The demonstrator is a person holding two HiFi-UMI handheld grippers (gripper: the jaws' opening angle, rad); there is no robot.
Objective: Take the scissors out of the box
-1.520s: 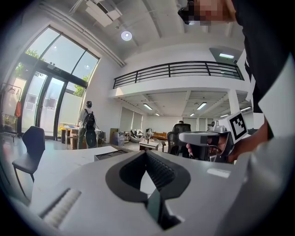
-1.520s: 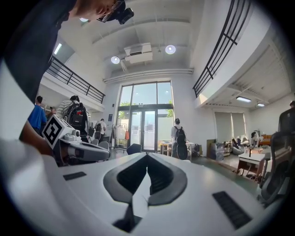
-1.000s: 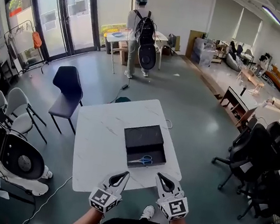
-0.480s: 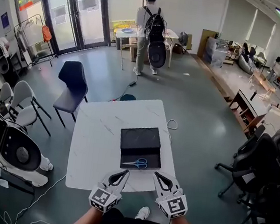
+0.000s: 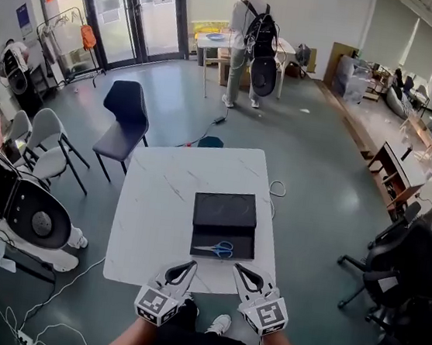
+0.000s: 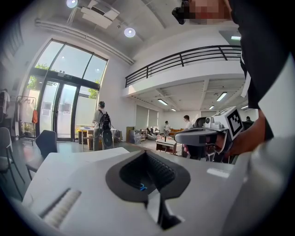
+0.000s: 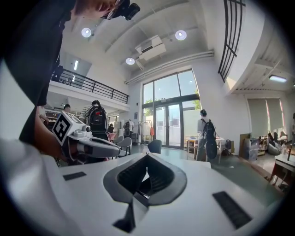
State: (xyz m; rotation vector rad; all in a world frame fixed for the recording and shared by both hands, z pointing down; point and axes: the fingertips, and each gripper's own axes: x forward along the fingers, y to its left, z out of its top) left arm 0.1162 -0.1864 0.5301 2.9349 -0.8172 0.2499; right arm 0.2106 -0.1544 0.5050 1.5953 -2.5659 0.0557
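Note:
A black box (image 5: 196, 240) lies open on the white marble table (image 5: 156, 215), its lid (image 5: 225, 210) on the far side. Scissors with blue handles (image 5: 218, 248) rest flat in the near half of the box. My left gripper (image 5: 187, 266) and right gripper (image 5: 238, 269) hover side by side over the table's near edge, just short of the box, both pointing at it. Both are shut with nothing between the jaws. In the left gripper view a speck of the blue scissors (image 6: 142, 186) shows through the loop of the left gripper (image 6: 147, 153). The right gripper (image 7: 147, 156) hides the box in its own view.
A dark chair (image 5: 125, 118) stands beyond the table's far left corner, white chairs (image 5: 45, 135) farther left. Black office chairs (image 5: 416, 263) crowd the right side. Round-dish equipment (image 5: 9, 205) and floor cables lie at the left. A person with a backpack (image 5: 252, 39) stands at a far table.
Both grippers have crept forward and slightly down toward the table's near edge. The head view has swung a little, so the room sits differently. Box and scissors lie as before.

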